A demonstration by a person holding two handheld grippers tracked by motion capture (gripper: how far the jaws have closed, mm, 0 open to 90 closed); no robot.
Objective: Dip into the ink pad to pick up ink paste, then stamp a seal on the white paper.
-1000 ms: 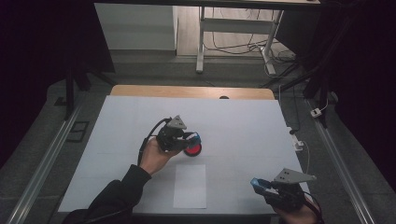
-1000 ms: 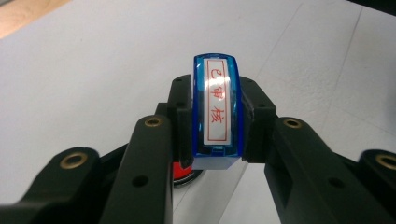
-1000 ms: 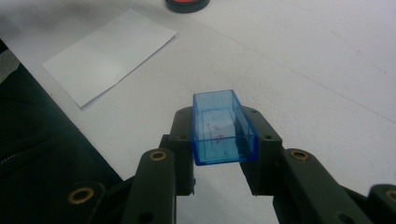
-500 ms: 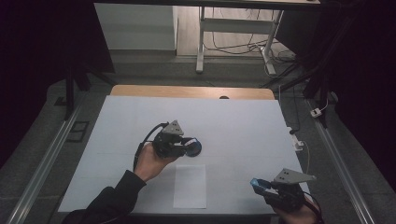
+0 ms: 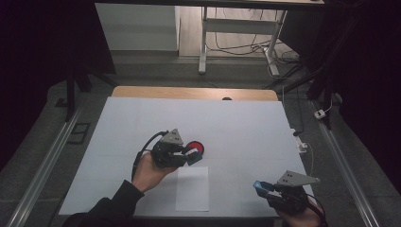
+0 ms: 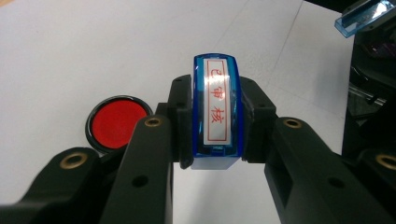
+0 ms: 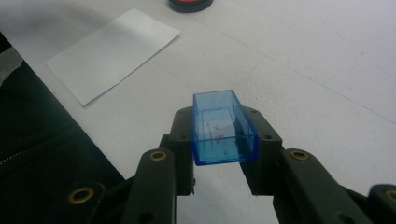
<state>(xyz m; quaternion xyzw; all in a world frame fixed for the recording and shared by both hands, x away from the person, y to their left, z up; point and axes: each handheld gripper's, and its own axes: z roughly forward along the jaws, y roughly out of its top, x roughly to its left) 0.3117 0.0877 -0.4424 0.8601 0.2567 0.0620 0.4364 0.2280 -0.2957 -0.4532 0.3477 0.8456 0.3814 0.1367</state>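
My left gripper (image 6: 216, 128) is shut on a blue stamp (image 6: 216, 109) whose white label carries red characters. In the high view the left gripper (image 5: 191, 156) holds the stamp (image 5: 194, 158) just in front of a round red ink pad (image 5: 195, 147) and above the far edge of a white paper sheet (image 5: 192, 189). In the left gripper view the ink pad (image 6: 116, 123) lies left of the jaws. My right gripper (image 7: 223, 142) is shut on a clear blue stamp cap (image 7: 223, 128), held low at the table's near right corner, with the right gripper (image 5: 261, 187) pointing left.
The white table top (image 5: 236, 125) has a wooden strip along its far edge (image 5: 194, 92). Metal rails run down both sides. The paper sheet (image 7: 112, 53) and ink pad (image 7: 190, 4) lie beyond the cap. A dark sleeve (image 7: 42, 140) fills the lower left.
My left gripper has drawn back from over the ink pad toward the near edge with the stamp, and the red pad shows again. The right gripper has stayed put.
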